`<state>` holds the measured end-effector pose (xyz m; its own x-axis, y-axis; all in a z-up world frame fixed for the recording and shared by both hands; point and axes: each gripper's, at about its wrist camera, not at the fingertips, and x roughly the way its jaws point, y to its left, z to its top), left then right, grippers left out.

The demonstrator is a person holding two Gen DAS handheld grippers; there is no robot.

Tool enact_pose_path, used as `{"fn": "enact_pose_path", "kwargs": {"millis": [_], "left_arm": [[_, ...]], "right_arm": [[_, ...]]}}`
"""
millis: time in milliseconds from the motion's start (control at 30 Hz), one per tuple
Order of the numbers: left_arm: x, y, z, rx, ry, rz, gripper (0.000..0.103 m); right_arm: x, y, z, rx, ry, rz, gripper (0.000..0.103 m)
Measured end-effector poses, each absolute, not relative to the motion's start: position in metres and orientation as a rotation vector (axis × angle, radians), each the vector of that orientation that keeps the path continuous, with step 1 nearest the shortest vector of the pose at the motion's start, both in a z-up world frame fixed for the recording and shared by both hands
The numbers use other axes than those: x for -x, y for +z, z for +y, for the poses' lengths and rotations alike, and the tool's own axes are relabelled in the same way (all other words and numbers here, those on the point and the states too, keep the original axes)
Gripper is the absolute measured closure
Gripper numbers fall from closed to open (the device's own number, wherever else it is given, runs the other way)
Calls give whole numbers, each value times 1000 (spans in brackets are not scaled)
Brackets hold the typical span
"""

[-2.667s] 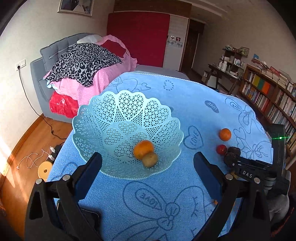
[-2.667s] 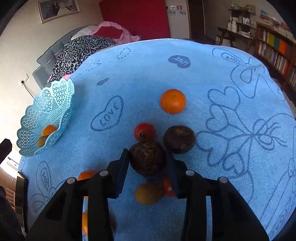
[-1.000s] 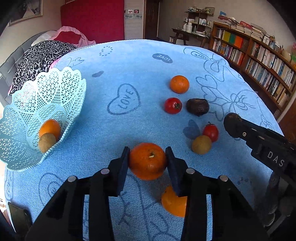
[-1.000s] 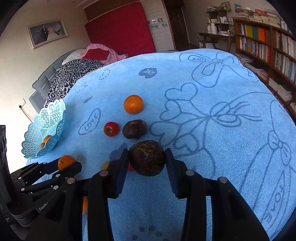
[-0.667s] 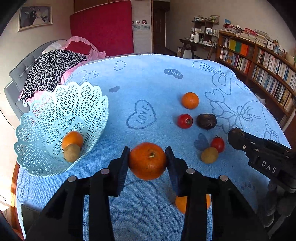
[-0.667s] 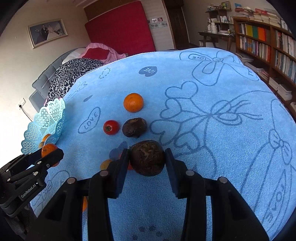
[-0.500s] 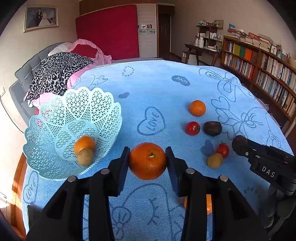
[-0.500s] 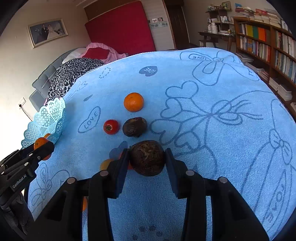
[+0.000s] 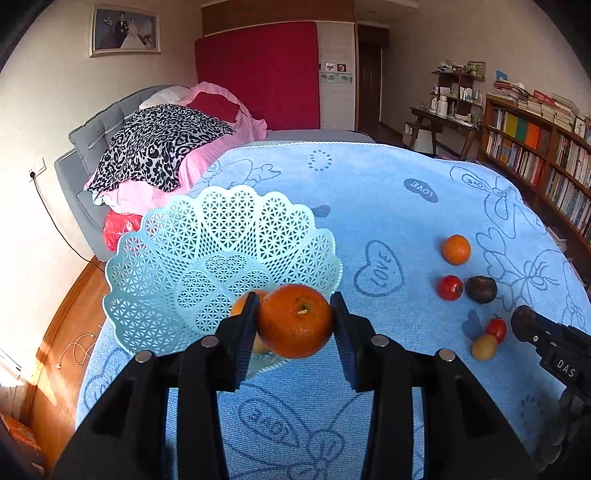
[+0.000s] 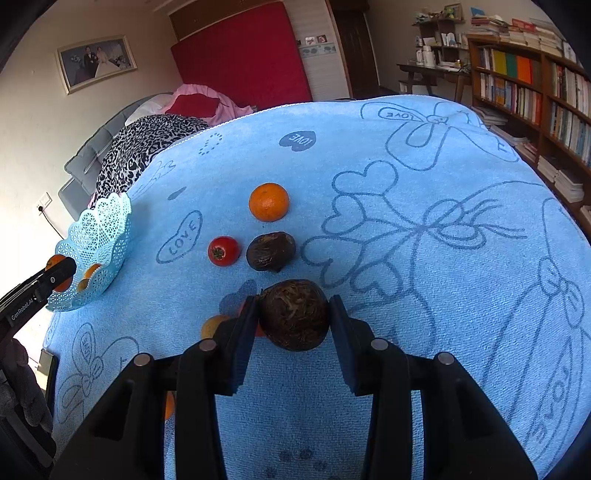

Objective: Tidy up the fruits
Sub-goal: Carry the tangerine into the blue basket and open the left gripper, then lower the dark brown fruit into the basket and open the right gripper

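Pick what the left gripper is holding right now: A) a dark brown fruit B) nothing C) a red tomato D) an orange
D: in the left wrist view the left gripper has its fingers clamped on an orange at the near rim of the lattice basket; the dark brown fruit is in the right gripper.

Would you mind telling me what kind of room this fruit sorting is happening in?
Most likely a home bedroom that doubles as a study: a padded grey headboard with piled bedding, a framed portrait on the wall, and full bookshelves.
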<state>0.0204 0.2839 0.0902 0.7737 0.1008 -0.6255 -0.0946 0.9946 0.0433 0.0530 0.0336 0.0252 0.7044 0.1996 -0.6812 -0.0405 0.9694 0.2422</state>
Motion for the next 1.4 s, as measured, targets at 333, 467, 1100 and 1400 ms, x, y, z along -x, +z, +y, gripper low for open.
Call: {"fn": "enact_pose_path", "kwargs": {"millis": [333,467,1100,1400], "left_arm": [[-23,88,325,40,188,686,63],[-25,84,336,52,210,695,63],[0,101,384,182,299,601,18],[6,111,402,228,310,589,15]], "right_arm": [[-53,24,35,-208,133,784,63],[-53,23,35,-206,132,785,63],[-53,42,59,-157,182,764,63],[-66,79,131,-104,353,734,63]]}}
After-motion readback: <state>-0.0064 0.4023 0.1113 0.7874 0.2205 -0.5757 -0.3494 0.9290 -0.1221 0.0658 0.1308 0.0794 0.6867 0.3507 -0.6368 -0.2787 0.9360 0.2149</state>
